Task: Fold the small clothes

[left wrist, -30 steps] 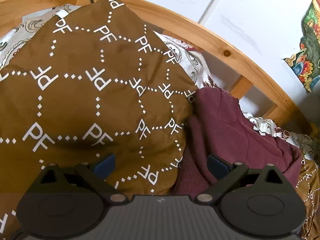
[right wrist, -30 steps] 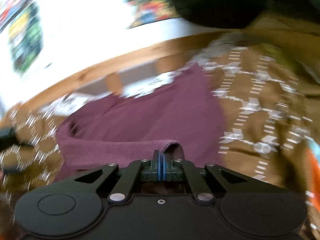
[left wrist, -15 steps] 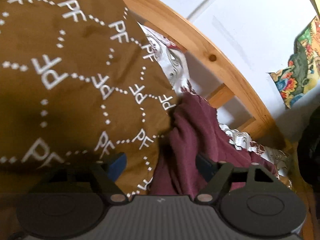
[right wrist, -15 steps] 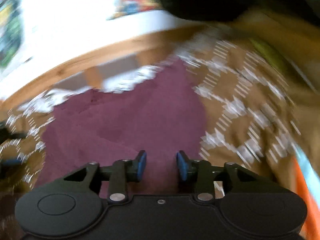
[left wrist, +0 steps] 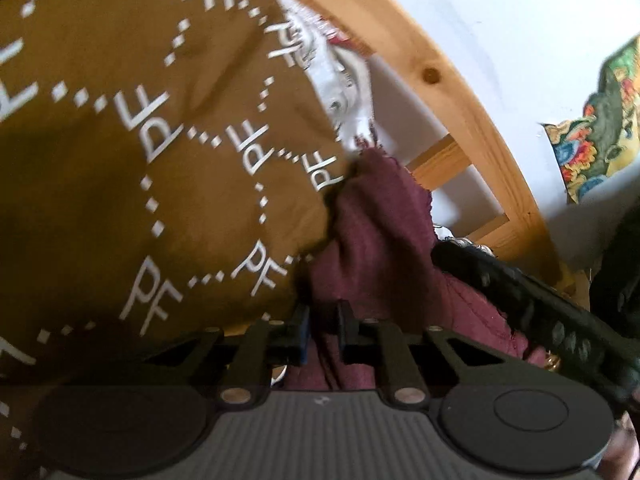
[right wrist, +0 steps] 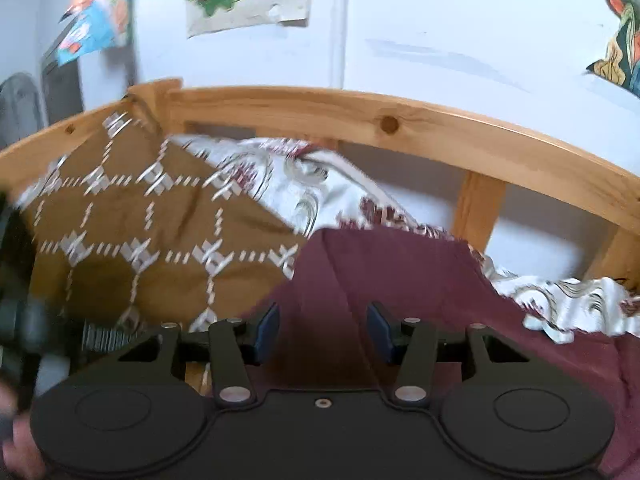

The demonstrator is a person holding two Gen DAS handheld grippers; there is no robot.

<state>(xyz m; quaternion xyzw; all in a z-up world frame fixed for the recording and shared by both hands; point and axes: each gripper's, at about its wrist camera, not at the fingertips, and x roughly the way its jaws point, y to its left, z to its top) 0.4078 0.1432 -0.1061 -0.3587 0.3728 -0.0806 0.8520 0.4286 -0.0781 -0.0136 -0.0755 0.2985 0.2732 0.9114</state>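
Barely begun, I'd judge: my left gripper (left wrist: 320, 334) is clamped on a bunched edge of the maroon garment (left wrist: 380, 248), which runs toward one o'clock over the brown blanket (left wrist: 140, 120). My right gripper (right wrist: 322, 330) hovers above it, jaws apart; no fold is made.

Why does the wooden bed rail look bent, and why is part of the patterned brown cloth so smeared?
Left wrist view: the fisheye lens bows the wooden rail; the brown cloth is slightly soft, with a dark shadow low on the left; the left tongs are closed on the maroon garment. Right wrist view: the rail arches too, the cloth's white pattern streaks from motion blur, and the open right tongs stay sharp.
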